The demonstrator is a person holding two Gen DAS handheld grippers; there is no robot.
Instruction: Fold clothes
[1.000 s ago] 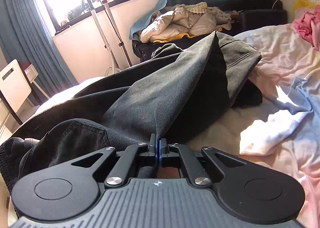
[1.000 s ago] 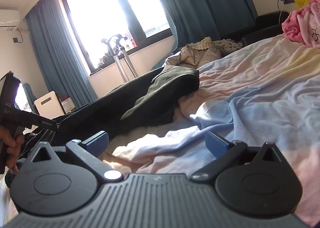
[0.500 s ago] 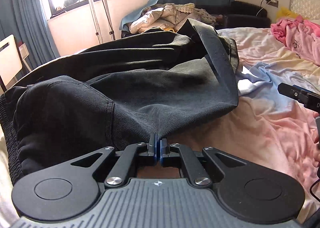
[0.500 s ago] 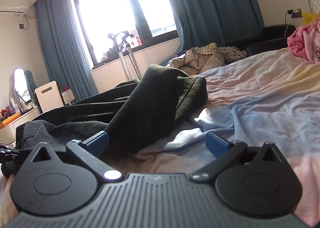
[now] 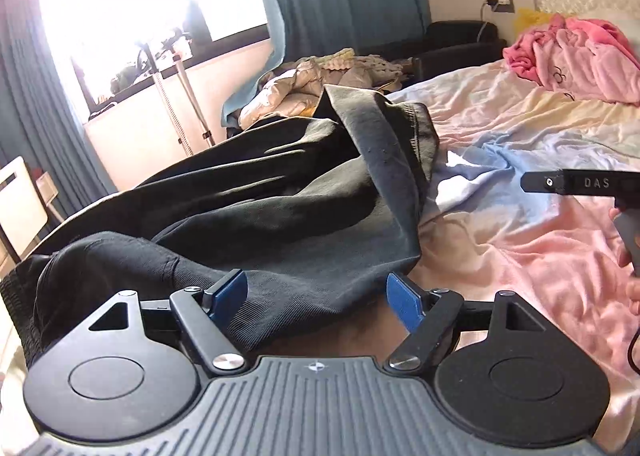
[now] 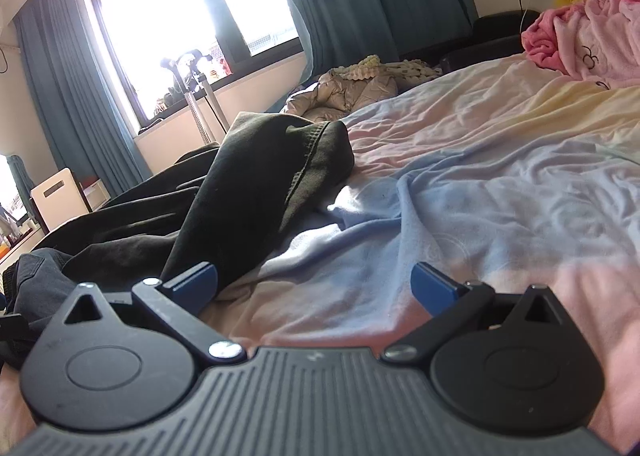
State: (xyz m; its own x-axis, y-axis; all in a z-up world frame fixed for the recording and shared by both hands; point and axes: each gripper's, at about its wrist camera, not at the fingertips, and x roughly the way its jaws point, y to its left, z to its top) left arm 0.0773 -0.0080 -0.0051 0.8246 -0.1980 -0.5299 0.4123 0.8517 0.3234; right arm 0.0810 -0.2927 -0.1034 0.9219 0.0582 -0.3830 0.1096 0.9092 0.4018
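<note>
— Where are the trousers (image 5: 248,212) against your left claw (image 5: 318,294)?

— Right in front of it, spread on the bed (image 5: 520,248). The near hem of the dark cloth lies between my two blue pads (image 5: 230,290), but they stand apart from it. The jaws have just been opening, and the cloth rests loose there, pressed by neither pad.

— So you hold nothing?

— Nothing. My left claw gapes wide, with the cloth slack in the gap.

— And the rest of the trousers?

— They run away from the left claw toward the window (image 5: 140,8). One leg is folded over on the side nearer my right claw (image 6: 316,282), and its seamed end stands up in a peak at the far end. A ribbed edge shows at the far left of the left claw, at the rim of the picture.

— What of your right claw?

— It too stands wide, with only bed sheet between its pads. The folded leg (image 6: 256,192) lies just beyond its left pad; whether it touches I cannot tell. From the left wrist I see that claw's black body to the right of the trousers, over the sheet.

— Anything else near?

— A pink heap (image 5: 580,56) lies well beyond the trousers, at the bed's far corner.
</note>
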